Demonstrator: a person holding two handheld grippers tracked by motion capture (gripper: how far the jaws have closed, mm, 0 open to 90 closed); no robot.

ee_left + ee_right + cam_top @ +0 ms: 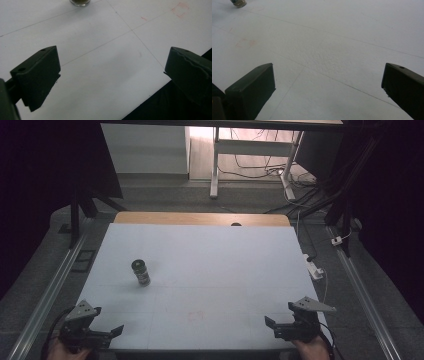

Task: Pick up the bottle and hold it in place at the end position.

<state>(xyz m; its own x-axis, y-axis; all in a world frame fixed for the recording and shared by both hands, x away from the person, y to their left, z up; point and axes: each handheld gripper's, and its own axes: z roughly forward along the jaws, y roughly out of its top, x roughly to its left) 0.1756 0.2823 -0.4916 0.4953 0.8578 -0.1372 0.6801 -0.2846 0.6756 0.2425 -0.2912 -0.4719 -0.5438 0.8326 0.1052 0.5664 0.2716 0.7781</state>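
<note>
A small glass jar with a dark lid stands upright on the white table sheet, left of the middle. Its base shows at the top edge of the left gripper view and at the top left corner of the right gripper view. My left gripper rests at the near left corner of the sheet, open, with nothing between its jaws. My right gripper sits at the near right edge, also open and empty. Both are well short of the jar.
A faint red square mark lies on the sheet near the front middle. A wooden table edge runs behind the sheet. A white power strip and cables lie on the floor to the right. Metal rails flank both sides.
</note>
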